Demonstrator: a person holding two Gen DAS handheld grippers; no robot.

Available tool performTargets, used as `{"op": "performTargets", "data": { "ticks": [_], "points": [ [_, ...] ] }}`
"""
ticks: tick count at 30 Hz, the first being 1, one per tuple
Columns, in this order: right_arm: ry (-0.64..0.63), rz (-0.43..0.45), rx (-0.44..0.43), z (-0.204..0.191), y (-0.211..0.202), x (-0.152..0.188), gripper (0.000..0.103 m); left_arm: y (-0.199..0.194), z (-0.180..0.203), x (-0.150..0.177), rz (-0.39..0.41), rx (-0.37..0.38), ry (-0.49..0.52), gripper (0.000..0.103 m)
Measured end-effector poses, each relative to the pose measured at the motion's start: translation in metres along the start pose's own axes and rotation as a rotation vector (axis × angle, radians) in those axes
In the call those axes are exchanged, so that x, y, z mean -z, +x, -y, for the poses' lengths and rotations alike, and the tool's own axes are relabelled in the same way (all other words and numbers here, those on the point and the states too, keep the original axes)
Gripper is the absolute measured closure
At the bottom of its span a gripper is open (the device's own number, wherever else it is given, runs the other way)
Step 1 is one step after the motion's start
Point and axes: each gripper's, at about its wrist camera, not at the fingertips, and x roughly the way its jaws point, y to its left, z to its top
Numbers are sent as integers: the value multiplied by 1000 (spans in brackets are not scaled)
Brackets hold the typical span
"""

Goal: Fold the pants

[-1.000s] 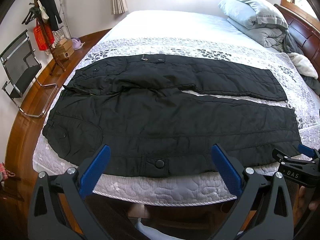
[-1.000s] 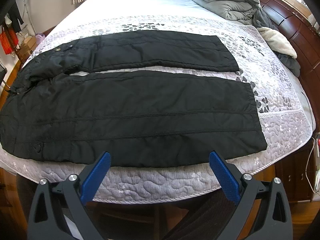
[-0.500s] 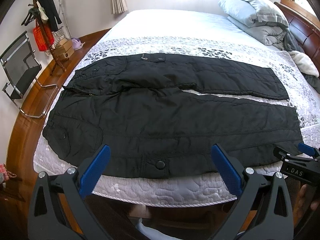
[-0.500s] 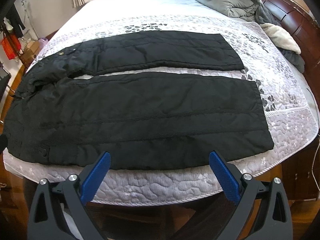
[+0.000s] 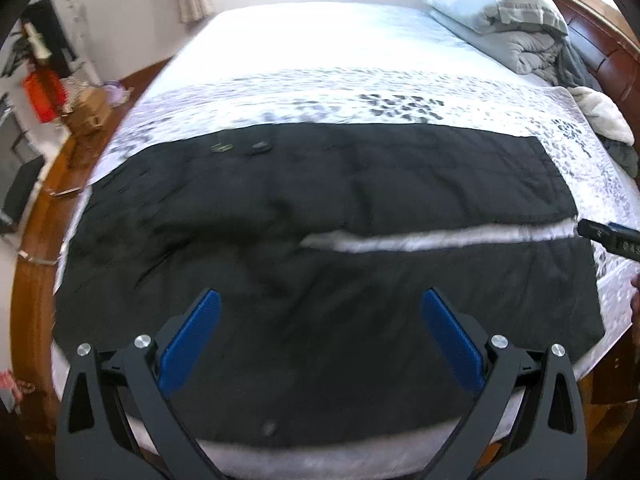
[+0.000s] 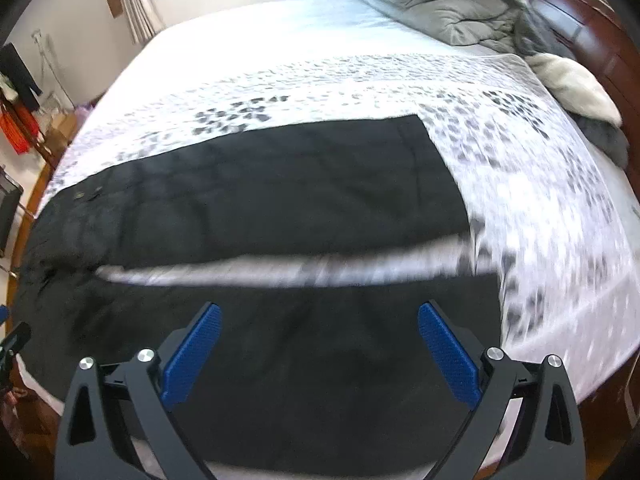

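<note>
Frames motion-blurred. One pair of pants (image 5: 320,208) flat on bed (image 5: 312,40), both legs visible; near hem probably cut off. Left gripper (image 5: 320,312) and right gripper (image 6: 318,324) spread wide above pants, holding nothing.

One pair of black quilted pants (image 5: 320,240), two legs, lies on one bed with a white patterned quilt (image 5: 360,88). Two black grippers with blue pads: left (image 5: 320,320), right (image 6: 318,332). One grey folded duvet (image 6: 460,12), upper right.

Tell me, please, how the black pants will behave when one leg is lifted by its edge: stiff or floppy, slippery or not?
The black pants look quilted and padded, so probably floppy yet bulky, sagging between grip points. The fabric appears smooth, so it may slide over the bedspread. Both the left tool and the right tool are open above them.
</note>
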Motion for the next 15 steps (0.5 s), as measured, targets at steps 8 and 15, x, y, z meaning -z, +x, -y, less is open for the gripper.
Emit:
{"op": "performTargets", "data": {
  "ticks": [8, 15],
  "points": [
    [-60, -198, -126, 37, 94, -112, 4, 74, 43, -98, -90, 77, 22, 3],
    [-336, -250, -227, 16, 130, -162, 4, 145, 86, -154, -228, 163, 31, 3]
  ]
}}
